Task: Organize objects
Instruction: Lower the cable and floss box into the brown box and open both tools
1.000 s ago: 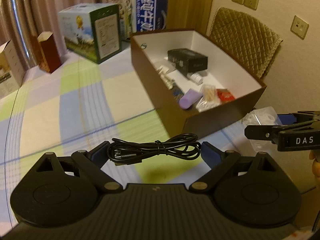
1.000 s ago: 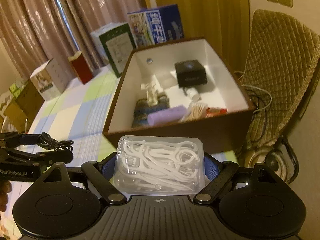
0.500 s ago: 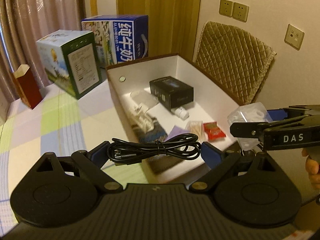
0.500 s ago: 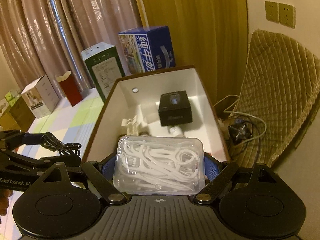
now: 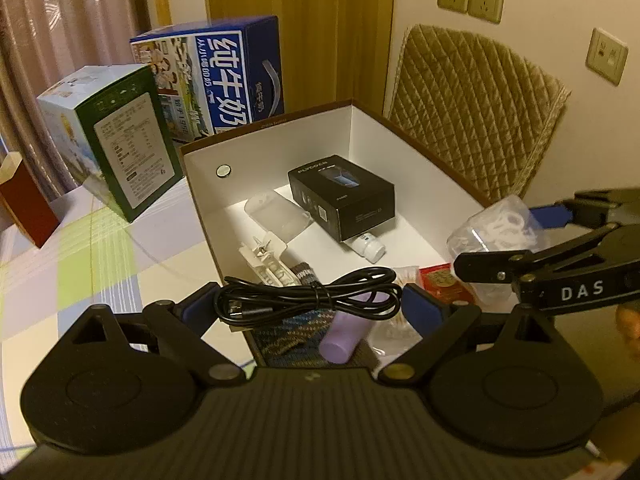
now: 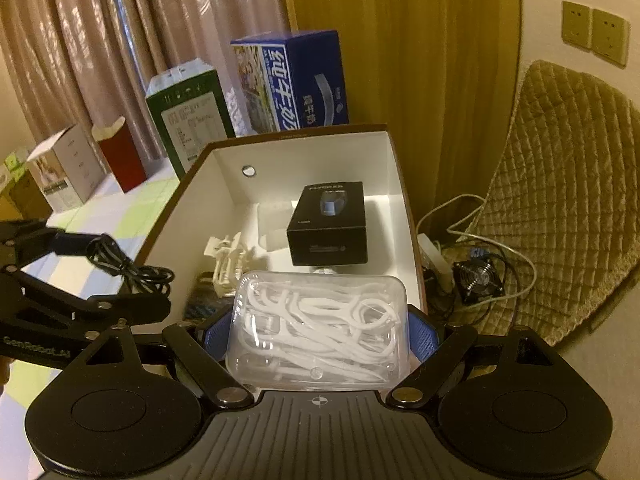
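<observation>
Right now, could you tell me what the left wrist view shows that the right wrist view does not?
Only the left wrist view: a purple tube and a red packet at the box's near end. Only the right wrist view: a small fan and loose cords on the floor. Both: the box, the black carton inside it, the left gripper holding the cable, the right gripper holding the floss picks.

The scene is viewed from each tool, angled down and close over the box (image 5: 280, 128). The box (image 6: 304, 148) is shared by both views.
</observation>
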Demonstrator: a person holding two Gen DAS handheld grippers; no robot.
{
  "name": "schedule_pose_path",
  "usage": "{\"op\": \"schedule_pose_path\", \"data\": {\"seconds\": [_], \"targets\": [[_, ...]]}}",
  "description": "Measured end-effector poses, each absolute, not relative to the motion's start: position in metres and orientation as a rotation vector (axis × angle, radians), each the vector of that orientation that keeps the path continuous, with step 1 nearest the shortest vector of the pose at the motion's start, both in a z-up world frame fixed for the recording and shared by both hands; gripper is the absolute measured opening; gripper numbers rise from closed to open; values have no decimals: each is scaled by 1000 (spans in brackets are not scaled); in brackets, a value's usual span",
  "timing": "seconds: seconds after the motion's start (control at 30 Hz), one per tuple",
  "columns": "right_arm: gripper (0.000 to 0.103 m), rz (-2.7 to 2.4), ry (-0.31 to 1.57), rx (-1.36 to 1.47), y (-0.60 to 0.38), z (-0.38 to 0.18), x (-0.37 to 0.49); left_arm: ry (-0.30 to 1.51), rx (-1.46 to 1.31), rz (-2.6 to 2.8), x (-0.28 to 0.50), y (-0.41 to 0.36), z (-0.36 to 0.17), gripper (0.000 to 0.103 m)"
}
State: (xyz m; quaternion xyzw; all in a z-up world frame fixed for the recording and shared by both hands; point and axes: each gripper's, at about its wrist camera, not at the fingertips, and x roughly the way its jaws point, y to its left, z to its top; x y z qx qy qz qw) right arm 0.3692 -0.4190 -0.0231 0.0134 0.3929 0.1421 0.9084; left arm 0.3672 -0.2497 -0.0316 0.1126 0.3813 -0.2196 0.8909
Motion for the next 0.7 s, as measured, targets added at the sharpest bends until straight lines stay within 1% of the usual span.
{"op": "schedule_pose_path", "data": {"seconds": [0.33,0.7], "targets": [[83,328,842,-40,-419,-37,391,834,296,-484,396,-266,-53,94],[83,340,851,-51,-419,-41,403,872,311,-480,415,-271,-67,94]]}}
